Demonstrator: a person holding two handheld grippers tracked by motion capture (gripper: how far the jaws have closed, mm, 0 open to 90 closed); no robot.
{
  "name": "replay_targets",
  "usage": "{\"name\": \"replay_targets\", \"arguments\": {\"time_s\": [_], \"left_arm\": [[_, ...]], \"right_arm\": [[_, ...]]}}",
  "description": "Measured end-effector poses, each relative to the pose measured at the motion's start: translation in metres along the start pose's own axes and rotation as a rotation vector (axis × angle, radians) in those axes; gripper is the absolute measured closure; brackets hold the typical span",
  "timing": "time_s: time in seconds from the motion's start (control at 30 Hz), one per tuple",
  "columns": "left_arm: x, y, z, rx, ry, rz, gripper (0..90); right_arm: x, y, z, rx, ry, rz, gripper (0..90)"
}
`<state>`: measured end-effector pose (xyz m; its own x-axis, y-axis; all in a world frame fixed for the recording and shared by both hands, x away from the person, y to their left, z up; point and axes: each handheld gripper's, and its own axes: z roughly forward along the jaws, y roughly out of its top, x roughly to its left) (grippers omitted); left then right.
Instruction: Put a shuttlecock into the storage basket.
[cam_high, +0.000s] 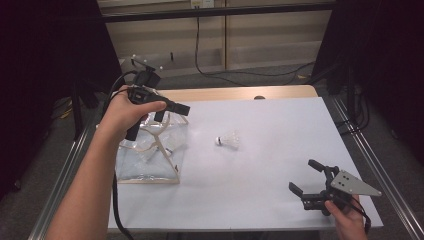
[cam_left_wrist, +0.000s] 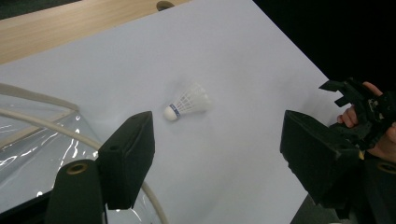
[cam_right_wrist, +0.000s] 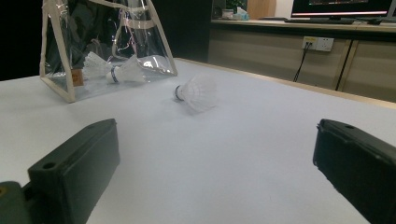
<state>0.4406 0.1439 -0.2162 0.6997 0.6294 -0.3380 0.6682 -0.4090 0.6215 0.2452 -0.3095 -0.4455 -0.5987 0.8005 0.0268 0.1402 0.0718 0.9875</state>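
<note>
A white shuttlecock (cam_high: 229, 140) is seen lying on its side on the white desk (cam_high: 260, 175), near the middle, apart from both claws. A clear plastic bag (cam_high: 150, 155) with cream trim is stood at the left of the desk; in the right gripper view two more shuttlecocks (cam_right_wrist: 109, 70) are seen lying inside it.

The left claw (cam_high: 170, 111) is held above the top of the bag, pointed toward the middle of the desk. Its jaws are spread wide with nothing between them; in the left gripper view the loose shuttlecock (cam_left_wrist: 187, 103) is seen on the desk beyond the gap, nearer the left-hand jaw, and the bag's rim is seen passing under that jaw.

The right claw (cam_high: 306, 176) is held low near the front right corner of the desk, well apart from the shuttlecock. Its jaws are also spread wide and empty, and in the right gripper view the shuttlecock (cam_right_wrist: 196, 92) is seen farther off, just beside the bag (cam_right_wrist: 107, 46).
</note>
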Motion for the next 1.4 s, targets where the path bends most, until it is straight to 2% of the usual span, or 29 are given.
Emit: {"name": "replay_targets", "arguments": {"time_s": [0.4,0.47,0.57,0.7,0.87,1.17,1.33,1.37,1.4], "left_arm": [[-0.008,-0.003,0.019,0.035,0.008,0.031,20.7],[-0.010,-0.004,0.022,0.030,0.003,0.026,20.0],[-0.013,-0.004,0.027,0.036,0.008,0.045,18.0],[-0.015,-0.006,0.034,0.039,-0.003,0.048,17.0],[-0.016,-0.008,0.042,0.022,-0.001,0.055,14.9],[-0.019,-0.013,0.055,0.032,-0.008,0.069,13.9],[-0.020,-0.016,0.062,0.037,-0.005,0.072,13.5],[-0.021,-0.017,0.064,0.027,-0.008,0.058,13.3],[-0.020,-0.017,0.065,0.037,-0.012,0.071,13.2]], "right_arm": [[0.000,0.000,0.000,0.000,0.000,-0.001,0.5],[0.000,0.000,0.000,-0.001,0.000,-0.003,0.5],[0.000,0.000,0.000,0.000,0.000,-0.002,0.5],[0.000,0.000,0.000,-0.001,0.003,-0.004,0.5],[0.000,0.000,0.000,-0.001,0.003,-0.004,0.5],[0.000,0.000,0.001,0.001,0.004,-0.005,0.5],[0.000,0.000,0.001,0.000,0.004,-0.002,0.5],[0.000,0.000,0.001,0.001,0.004,-0.001,0.5],[0.000,0.000,0.001,0.000,0.004,-0.003,0.5]]}}
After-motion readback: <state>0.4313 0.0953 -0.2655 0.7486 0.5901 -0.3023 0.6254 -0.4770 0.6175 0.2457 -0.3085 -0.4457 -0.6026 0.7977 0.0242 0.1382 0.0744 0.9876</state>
